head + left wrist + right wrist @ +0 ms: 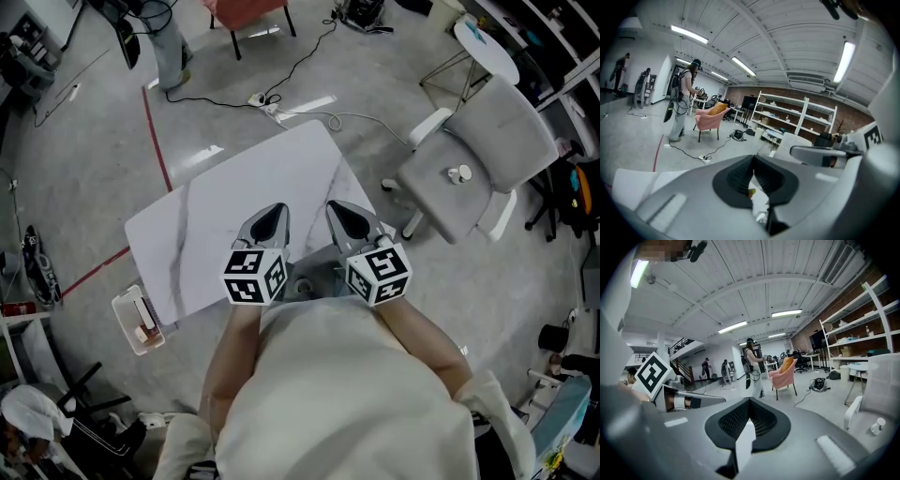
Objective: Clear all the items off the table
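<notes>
Table (244,187): white marble-look slab with grey veining, set at an angle on the grey floor right in front of the person, its near edge under both hand-held grippers. Left hand-held gripper (274,214) and right hand-held gripper (339,212) sit side by side, close together, over that near edge. Both are pulled in tight to the torso (328,394) with the tips fanned slightly apart. Marker cubes (255,276) face the head camera, bare forearms (230,361) tucked in behind them. Both point a bit below level, out across the room. Left gripper view: jaws fully together, black ribbed pads (738,180) meeting on the centre line, no grip on anything. Right gripper view: same, pads (733,420) closed, nothing held. Off the table: clear bin (139,321) on the floor at its left corner, contents too small to identify. Grey chair (487,150) just right of the table, small white object (459,174) on its seat. Red tape line (155,141) and power strip (267,103) with cable on the floor beyond. Further back: pink chair (708,117), standing person (684,101), white shelving (797,112).
</notes>
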`<state>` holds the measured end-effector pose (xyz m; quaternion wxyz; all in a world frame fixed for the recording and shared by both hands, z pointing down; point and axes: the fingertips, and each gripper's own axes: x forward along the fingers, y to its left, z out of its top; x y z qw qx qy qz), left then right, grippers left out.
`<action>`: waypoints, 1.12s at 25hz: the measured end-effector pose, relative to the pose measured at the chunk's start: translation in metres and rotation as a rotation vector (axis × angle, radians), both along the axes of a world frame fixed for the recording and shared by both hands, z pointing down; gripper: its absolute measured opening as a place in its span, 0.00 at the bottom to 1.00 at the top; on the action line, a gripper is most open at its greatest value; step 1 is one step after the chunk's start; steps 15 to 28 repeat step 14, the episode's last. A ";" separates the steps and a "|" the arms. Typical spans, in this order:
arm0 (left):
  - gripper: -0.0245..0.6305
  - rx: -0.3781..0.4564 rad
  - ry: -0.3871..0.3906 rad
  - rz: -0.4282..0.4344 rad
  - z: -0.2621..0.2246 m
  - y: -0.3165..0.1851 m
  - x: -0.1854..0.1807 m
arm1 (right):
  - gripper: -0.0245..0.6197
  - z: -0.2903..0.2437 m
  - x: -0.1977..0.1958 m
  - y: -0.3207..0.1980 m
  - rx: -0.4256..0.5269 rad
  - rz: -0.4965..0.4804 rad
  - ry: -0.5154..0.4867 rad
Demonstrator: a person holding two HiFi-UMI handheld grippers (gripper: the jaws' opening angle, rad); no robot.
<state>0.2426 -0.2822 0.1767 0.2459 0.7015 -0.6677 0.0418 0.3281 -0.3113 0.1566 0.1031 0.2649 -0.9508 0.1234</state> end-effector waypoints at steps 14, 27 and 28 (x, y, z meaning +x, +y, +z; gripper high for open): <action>0.05 0.000 0.003 0.014 0.001 -0.001 0.005 | 0.04 0.000 0.003 0.002 0.002 -0.002 0.006; 0.05 0.000 0.003 0.014 0.001 -0.001 0.005 | 0.04 0.000 0.003 0.002 0.002 -0.002 0.006; 0.05 0.000 0.003 0.014 0.001 -0.001 0.005 | 0.04 0.000 0.003 0.002 0.002 -0.002 0.006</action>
